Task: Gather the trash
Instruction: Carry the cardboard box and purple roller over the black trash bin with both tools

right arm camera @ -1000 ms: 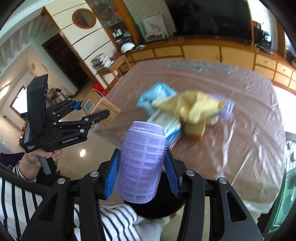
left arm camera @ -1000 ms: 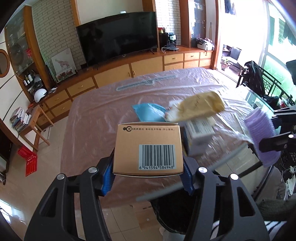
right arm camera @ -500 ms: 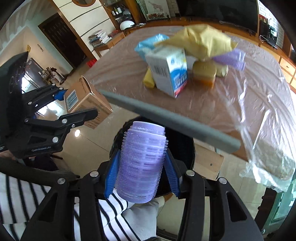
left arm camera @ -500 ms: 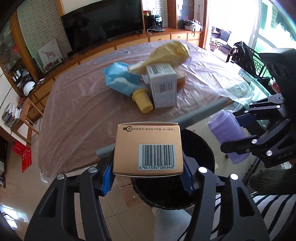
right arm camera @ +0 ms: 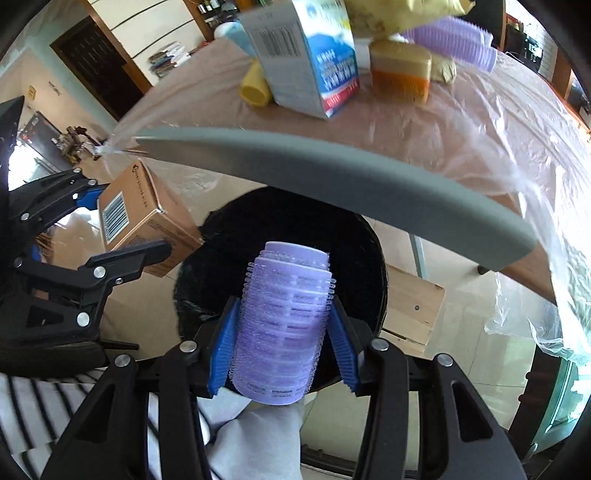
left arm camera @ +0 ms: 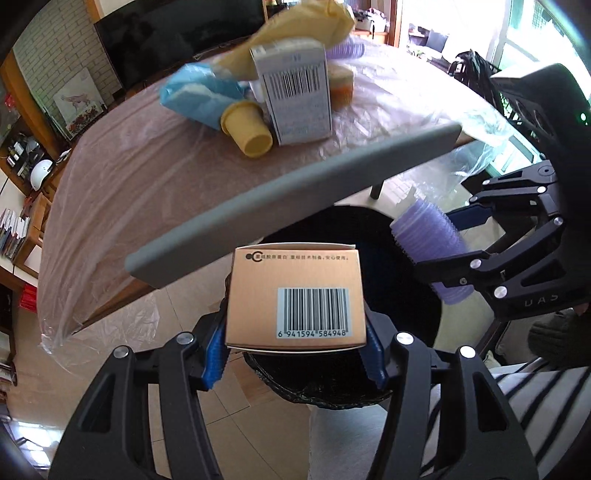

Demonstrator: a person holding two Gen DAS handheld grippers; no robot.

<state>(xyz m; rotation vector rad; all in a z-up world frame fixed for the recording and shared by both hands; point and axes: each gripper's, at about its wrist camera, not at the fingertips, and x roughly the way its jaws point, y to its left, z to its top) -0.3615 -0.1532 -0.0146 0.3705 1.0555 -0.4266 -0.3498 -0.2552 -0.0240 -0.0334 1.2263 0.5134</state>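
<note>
My left gripper (left arm camera: 295, 347) is shut on a brown cardboard box (left arm camera: 295, 295) with a barcode, held over the black-lined trash bin (left arm camera: 391, 236) below the table edge. The box also shows in the right wrist view (right arm camera: 140, 218). My right gripper (right arm camera: 282, 332) is shut on a purple hair roller (right arm camera: 284, 321), held over the same bin (right arm camera: 332, 229). The roller also shows in the left wrist view (left arm camera: 428, 247).
The table (left arm camera: 122, 166) has a plastic cover and a grey edge (left arm camera: 295, 199). On it lie a white-blue carton (left arm camera: 295, 99), a yellow cup (left arm camera: 247, 129), a blue bag (left arm camera: 192, 96), a yellow bag (left arm camera: 295, 29), another purple roller (right arm camera: 450, 37) and an orange block (right arm camera: 400, 70).
Both grippers have dropped from table height to below the table edge, and now hold the box and the roller over the bin.
</note>
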